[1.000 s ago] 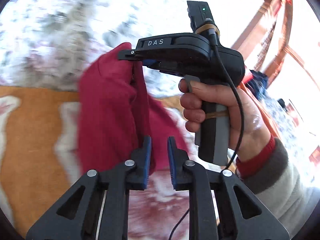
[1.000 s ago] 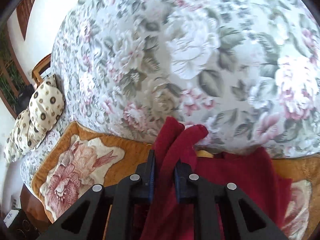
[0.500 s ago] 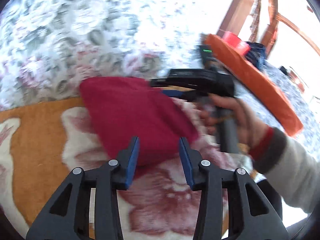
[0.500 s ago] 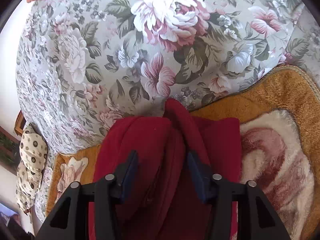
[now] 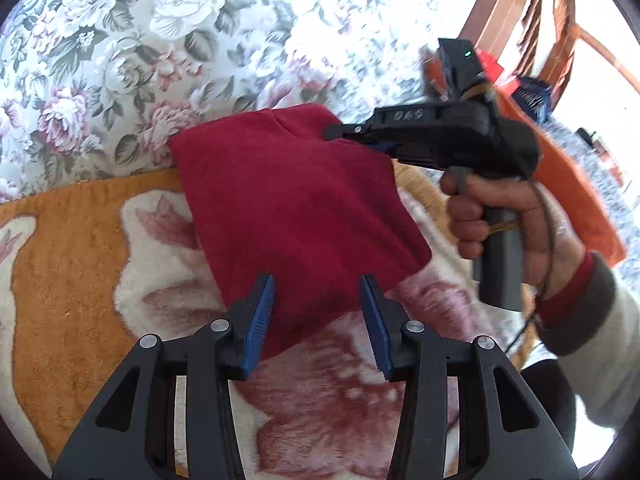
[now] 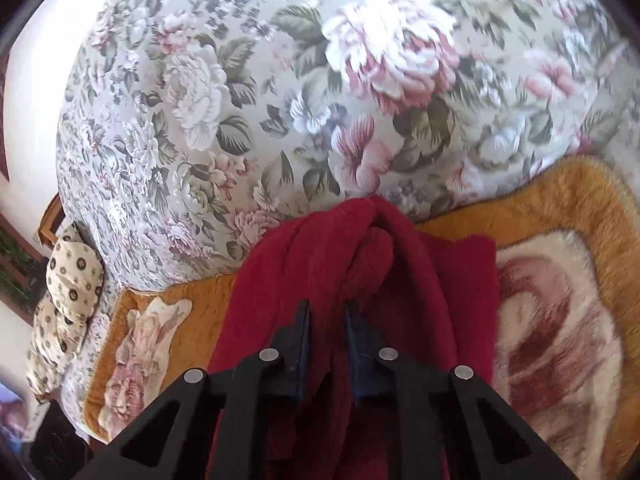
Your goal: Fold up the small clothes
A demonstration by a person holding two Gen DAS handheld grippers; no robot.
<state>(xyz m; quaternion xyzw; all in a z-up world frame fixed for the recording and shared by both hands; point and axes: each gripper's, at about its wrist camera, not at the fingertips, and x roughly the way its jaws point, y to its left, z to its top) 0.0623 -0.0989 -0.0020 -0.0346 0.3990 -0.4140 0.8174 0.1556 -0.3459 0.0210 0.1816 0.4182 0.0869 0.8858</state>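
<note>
A dark red fleece garment (image 5: 296,208) lies folded on the plush blanket, its far edge against the sofa back. My left gripper (image 5: 316,292) hovers over its near corner. Its jaws are opening, and the blue pads (image 5: 260,312) stand apart on either side of the cloth without pressing it. A hand holds my right gripper (image 5: 333,133) at the garment's far right edge. In the right wrist view the right gripper (image 6: 327,312) is closing, its jaws narrow on a raised ridge of the red garment (image 6: 340,248).
The orange and cream blanket (image 5: 80,248) with a rose pattern covers the seat. The floral sofa back (image 6: 280,100) rises right behind the garment. An orange cushion (image 5: 576,200) and a wooden frame (image 5: 560,20) are at the right, and a dotted pillow (image 6: 68,300) is at the far left.
The garment, held up by both grippers a second ago, now lies folded on the blanket. My left gripper let go and opened. The right one opened wide, then narrowed on a fold.
</note>
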